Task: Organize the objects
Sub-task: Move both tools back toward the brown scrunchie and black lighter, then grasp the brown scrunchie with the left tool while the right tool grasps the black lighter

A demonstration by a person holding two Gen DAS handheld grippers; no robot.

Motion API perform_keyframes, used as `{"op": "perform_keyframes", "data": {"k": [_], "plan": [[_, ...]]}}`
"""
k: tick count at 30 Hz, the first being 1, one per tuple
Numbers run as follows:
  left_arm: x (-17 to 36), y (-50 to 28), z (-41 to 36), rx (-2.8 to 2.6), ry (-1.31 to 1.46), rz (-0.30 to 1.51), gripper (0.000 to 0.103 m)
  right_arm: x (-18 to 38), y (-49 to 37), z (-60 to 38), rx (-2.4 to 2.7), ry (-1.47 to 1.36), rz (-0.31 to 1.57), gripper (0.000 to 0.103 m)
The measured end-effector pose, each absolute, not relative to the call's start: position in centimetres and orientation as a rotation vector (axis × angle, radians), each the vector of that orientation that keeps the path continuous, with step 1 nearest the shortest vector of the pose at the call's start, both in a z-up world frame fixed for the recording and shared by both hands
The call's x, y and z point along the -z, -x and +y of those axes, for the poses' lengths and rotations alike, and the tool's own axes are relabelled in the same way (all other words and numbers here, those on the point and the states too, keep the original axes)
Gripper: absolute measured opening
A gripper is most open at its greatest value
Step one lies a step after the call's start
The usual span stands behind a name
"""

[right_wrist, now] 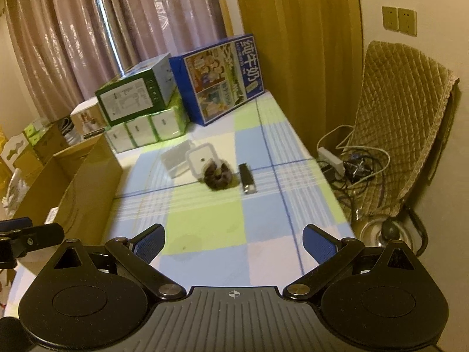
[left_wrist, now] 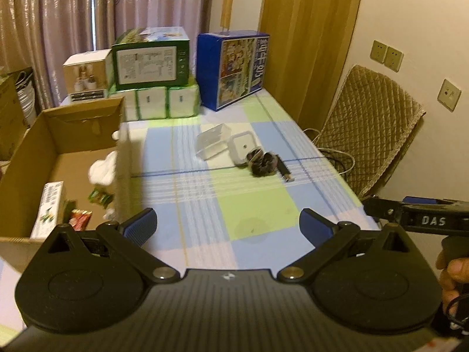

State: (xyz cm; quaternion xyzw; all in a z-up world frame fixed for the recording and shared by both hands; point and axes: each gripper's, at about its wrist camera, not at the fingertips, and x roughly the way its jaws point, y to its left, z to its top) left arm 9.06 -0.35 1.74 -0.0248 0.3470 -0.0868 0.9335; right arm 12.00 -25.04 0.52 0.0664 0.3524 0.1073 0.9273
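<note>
On the far left sits an open brown cardboard box [left_wrist: 73, 146] with white plush stuff and small packets already inside. The left gripper [left_wrist: 227, 228] hovers over the checked blue-green-white tablecloth [left_wrist: 255, 205], jaws spread wide, nothing between them. Well ahead of those jaws, mid-table, lie a clear square plastic container [left_wrist: 212, 140], its white lid [left_wrist: 243, 146], a dark fuzzy scrunchie [right_wrist: 218, 176] and a small black lighter-shaped thing [right_wrist: 247, 179]. The right gripper [right_wrist: 234, 245] is wide open too, also empty, the scrunchie straight out front.
</note>
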Motion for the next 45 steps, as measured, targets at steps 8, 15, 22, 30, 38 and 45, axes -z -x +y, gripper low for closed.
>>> {"op": "perform_keyframes", "data": {"k": [8, 15, 22, 30, 38, 45], "plan": [[0.5, -14.2, -3.8, 0.231, -0.014, 0.688, 0.098, 1.5, -16.6, -26.1, -0.196, -0.104, 0.715, 0.095], [4.5, -19.3, -6.1, 0.254, -0.062, 0.694, 0.089, 4.8, -21.4, -26.6, -0.202, -0.105, 0.758, 0.071], [8.4, -23.4, -7.6, 0.277, -0.100, 0.678, 0.080, 9.0, -25.4, -25.9, -0.243, -0.088, 0.784, 0.056], [11.7, -27.4, -9.5, 0.310, -0.170, 0.672, 0.071, 11.1, -29.0, -26.0, -0.199, -0.068, 0.764, 0.052], [13.9, -30.2, -12.1, 0.339, -0.229, 0.642, 0.065, 12.4, -30.5, -26.9, -0.175, -0.087, 0.768, 0.051], [15.3, -31.6, -13.5, 0.328, -0.304, 0.653, 0.016, 12.6, -30.9, -27.3, -0.157, -0.104, 0.753, 0.051]]}}
